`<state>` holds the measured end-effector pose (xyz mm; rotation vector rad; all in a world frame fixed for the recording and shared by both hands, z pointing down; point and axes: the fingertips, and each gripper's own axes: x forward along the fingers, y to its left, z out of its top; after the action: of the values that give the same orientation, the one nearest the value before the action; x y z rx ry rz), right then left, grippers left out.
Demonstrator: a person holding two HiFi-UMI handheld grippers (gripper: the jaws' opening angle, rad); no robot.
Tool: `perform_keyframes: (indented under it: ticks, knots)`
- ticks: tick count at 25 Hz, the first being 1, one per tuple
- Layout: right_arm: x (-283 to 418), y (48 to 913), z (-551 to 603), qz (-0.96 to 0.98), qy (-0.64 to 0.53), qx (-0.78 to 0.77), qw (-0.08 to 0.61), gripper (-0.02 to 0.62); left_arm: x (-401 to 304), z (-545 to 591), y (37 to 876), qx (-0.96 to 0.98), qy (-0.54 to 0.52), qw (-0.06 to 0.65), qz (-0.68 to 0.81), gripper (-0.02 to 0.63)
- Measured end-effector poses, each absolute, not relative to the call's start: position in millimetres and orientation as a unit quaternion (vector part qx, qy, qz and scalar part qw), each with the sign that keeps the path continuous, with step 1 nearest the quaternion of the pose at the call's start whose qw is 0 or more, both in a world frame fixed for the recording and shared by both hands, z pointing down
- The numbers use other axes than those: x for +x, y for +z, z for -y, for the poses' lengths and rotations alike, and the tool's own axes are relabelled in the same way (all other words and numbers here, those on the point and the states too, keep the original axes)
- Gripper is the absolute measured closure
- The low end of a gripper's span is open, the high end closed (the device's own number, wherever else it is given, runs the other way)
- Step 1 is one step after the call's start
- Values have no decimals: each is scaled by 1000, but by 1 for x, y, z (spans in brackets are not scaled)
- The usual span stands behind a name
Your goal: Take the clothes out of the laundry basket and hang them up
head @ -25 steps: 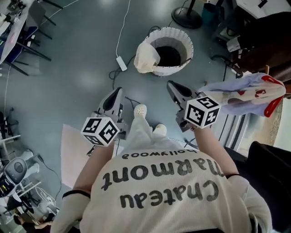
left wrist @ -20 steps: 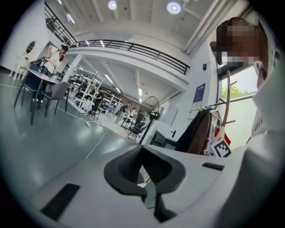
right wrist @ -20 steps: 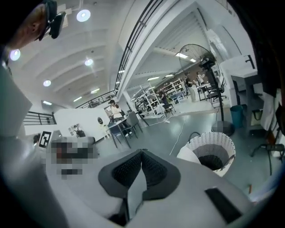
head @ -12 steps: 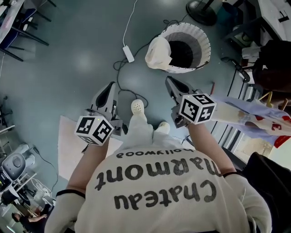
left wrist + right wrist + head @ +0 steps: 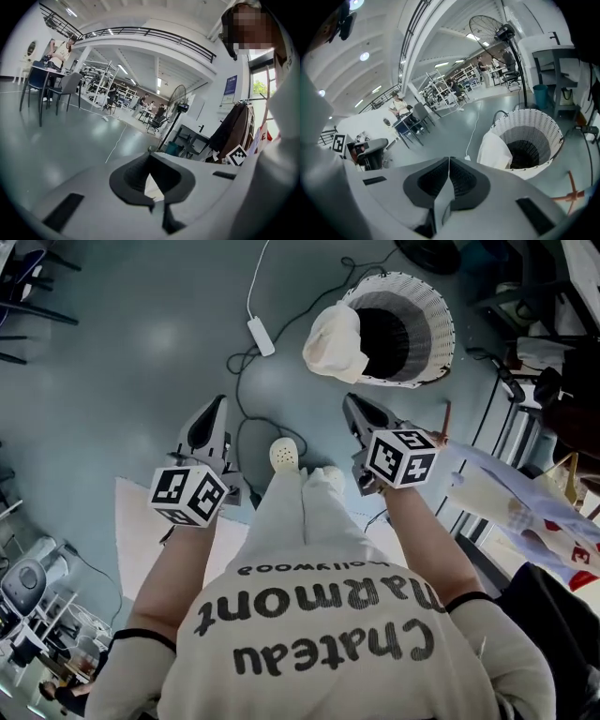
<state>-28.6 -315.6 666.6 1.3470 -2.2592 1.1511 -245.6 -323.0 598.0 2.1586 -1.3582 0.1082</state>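
A white wicker laundry basket (image 5: 444,330) stands on the grey floor ahead of me, dark inside. A cream garment (image 5: 336,343) hangs over its near left rim. The right gripper view shows the same basket (image 5: 548,132) and cream garment (image 5: 494,152) just beyond the jaws. My right gripper (image 5: 349,401) is shut and empty, pointing at the floor just short of the basket. My left gripper (image 5: 217,403) is also shut and empty, off to the basket's left over bare floor. In the left gripper view its closed jaw tips (image 5: 150,155) hold nothing.
A light printed garment (image 5: 525,510) hangs on a rack at the right edge. A white power strip (image 5: 261,337) and its cables lie on the floor left of the basket. My shoes (image 5: 284,454) are between the grippers. A pale sheet (image 5: 139,531) lies on the floor at the left.
Both grippers have dropped and pushed forward toward the basket, which now sits closer. The hung garment has slid toward the view's lower right. Both stay shut.
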Motion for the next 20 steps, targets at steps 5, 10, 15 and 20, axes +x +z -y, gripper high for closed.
perform_keyframes:
  ticks: [5, 10, 15, 20]
  knots:
    - [-11, 758, 304, 755, 406, 480, 185, 565, -209, 322, 681, 792, 69, 337, 505, 598]
    - [-9, 858, 297, 744, 428, 461, 223, 563, -174, 321, 765, 782, 82, 367, 497, 598]
    - [-11, 942, 313, 737, 432, 476, 209, 560, -168, 310, 837, 789, 98, 370, 480, 598]
    - [-14, 1008, 339, 726, 443, 502, 160, 445, -174, 325, 902, 798, 92, 350, 482, 598]
